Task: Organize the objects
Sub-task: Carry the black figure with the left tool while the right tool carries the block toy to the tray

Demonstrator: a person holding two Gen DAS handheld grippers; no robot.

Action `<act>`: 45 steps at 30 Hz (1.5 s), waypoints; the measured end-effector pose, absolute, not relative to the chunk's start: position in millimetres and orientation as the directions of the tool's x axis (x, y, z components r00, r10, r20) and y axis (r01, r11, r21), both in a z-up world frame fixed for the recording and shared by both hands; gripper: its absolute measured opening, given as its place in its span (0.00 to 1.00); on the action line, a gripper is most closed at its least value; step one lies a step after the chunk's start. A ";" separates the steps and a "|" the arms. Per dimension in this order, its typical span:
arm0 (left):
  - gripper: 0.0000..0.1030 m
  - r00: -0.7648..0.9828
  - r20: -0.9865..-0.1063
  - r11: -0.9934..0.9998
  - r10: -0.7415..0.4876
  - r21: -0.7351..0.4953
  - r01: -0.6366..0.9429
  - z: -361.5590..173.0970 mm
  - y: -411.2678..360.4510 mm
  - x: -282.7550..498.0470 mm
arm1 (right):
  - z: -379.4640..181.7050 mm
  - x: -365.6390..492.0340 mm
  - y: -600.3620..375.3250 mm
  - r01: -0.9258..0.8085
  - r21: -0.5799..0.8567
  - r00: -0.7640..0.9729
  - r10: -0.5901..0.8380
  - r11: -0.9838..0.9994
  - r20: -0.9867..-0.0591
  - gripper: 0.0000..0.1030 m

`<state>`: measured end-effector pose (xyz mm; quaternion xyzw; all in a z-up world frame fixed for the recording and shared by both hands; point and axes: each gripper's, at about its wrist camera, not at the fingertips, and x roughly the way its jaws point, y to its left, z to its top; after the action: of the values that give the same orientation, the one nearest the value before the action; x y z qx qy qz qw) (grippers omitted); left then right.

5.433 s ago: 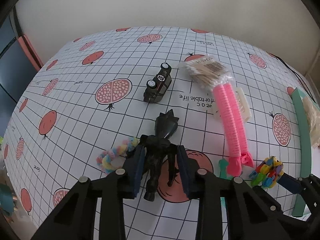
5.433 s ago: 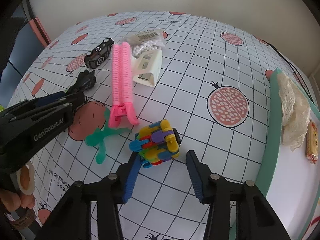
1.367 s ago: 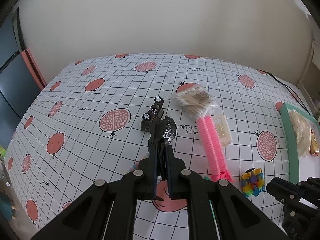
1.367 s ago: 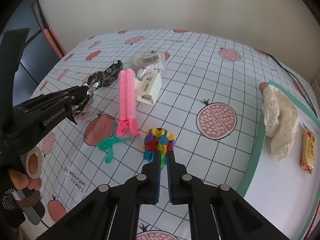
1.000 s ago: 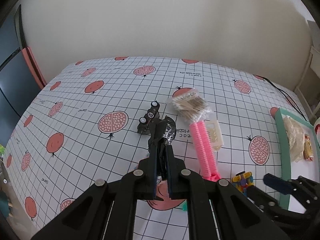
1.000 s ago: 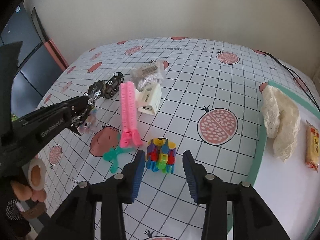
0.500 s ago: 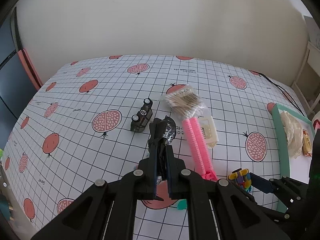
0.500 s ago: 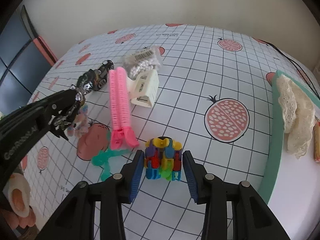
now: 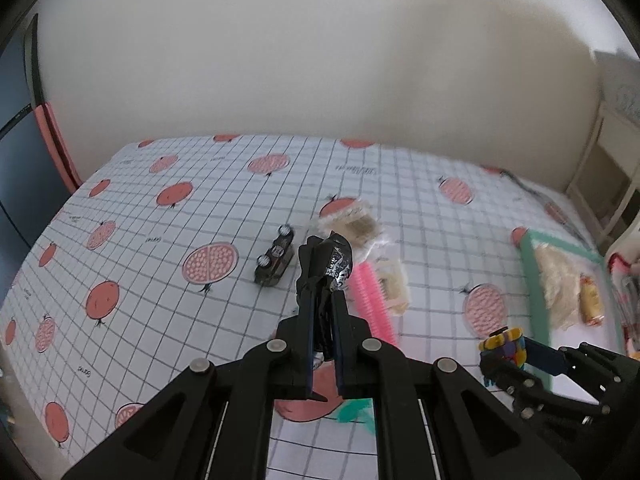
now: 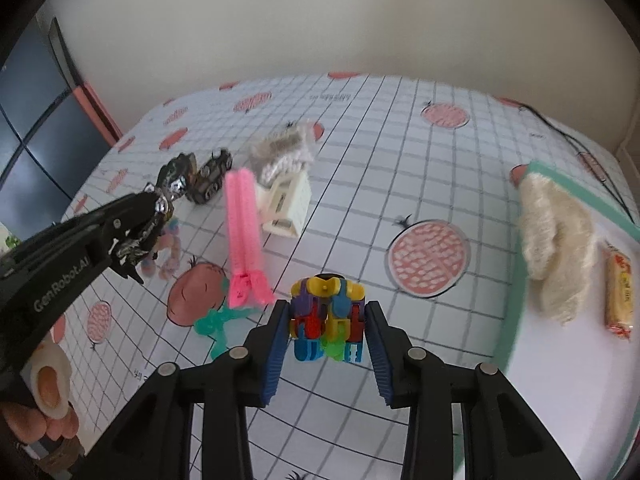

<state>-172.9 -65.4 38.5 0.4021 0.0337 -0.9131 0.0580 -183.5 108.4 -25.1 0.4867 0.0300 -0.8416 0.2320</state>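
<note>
My right claw (image 10: 326, 334) holds the block toy (image 10: 327, 316) above the bench (image 10: 400, 160), and my left claw (image 9: 322, 320) holds the figure (image 9: 326, 264) off to its left. On the bench between them lie the long clip (image 10: 242, 236) and, nearer me, the small plastic piece (image 10: 218, 322). Behind the clip sit the toy car (image 10: 210, 178), the bag of swabs (image 10: 284, 156) and the box (image 10: 290, 204) (just right of the clip). The tray (image 10: 512, 320) is at the far right, with the lace cloth (image 10: 556, 240) on it and the wrapped snack (image 10: 619, 292) to the right of that.

"GenRobot.AI" on left tongs (image 10: 138, 222)
</note>
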 end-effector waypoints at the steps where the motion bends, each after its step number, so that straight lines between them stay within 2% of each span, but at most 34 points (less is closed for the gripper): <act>1: 0.08 -0.679 -0.731 -0.991 -0.063 -0.033 0.127 42.0 -65.1 -172.1 | -20.4 -184.4 115.2 0.412 0.180 -0.429 -0.364 -0.893 -0.826 0.39; 4: 0.08 -0.706 -0.707 -0.991 -0.024 -0.074 0.108 51.4 -61.2 -169.0 | -9.7 -186.6 135.7 0.385 0.186 -0.463 -0.364 -0.904 -0.808 0.39; 10: 0.08 -0.754 -0.657 -0.996 0.016 -0.076 0.045 65.6 -39.1 -161.3 | 6.5 -193.1 180.1 0.319 0.220 -0.507 -0.363 -0.922 -0.782 0.39; 15: 0.08 -0.761 -0.647 -0.996 0.040 -0.091 0.025 70.6 -33.2 -159.2 | 7.0 -196.7 210.8 0.282 0.215 -0.519 -0.337 -0.935 -0.786 0.39; 17: 0.08 -0.723 -0.688 -0.985 0.064 -0.159 0.065 63.9 -45.2 -166.5 | 7.1 -197.1 218.6 0.278 0.204 -0.522 -0.326 -0.939 -0.788 0.39; 21: 0.08 -0.632 -0.774 -0.985 -0.030 -0.086 0.152 36.2 -62.2 -177.1 | 6.7 -196.8 229.4 0.271 0.202 -0.520 -0.320 -0.941 -0.792 0.39; 24: 0.08 -0.612 -0.788 -0.959 0.065 -0.219 0.181 18.8 -84.3 -178.3 | 7.8 -196.3 230.7 0.272 0.209 -0.519 -0.326 -0.939 -0.791 0.39; 26: 0.08 -0.627 -0.775 -0.935 0.079 -0.275 0.222 13.1 -98.8 -176.7 | 7.6 -195.4 227.6 0.280 0.208 -0.516 -0.330 -0.937 -0.790 0.39; 36: 0.08 -0.680 -0.733 -0.918 0.014 -0.279 0.282 11.5 -123.2 -172.9 | 7.6 -192.0 214.0 0.318 0.179 -0.511 -0.327 -0.931 -0.795 0.39; 40: 0.08 -0.726 -0.687 -0.938 0.021 -0.265 0.224 37.0 -103.6 -167.2 | 9.9 -193.0 217.4 0.309 0.189 -0.516 -0.331 -0.932 -0.790 0.39; 45: 0.08 -0.787 -0.608 -0.959 0.106 -0.272 0.081 71.4 -55.2 -161.9 | 27.0 -193.4 242.1 0.256 0.259 -0.569 -0.362 -0.931 -0.738 0.39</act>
<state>-161.9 -55.2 71.4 0.3266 0.1431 -0.9343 -0.0065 -193.4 242.1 27.0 0.4300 -0.0615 -0.8836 0.1748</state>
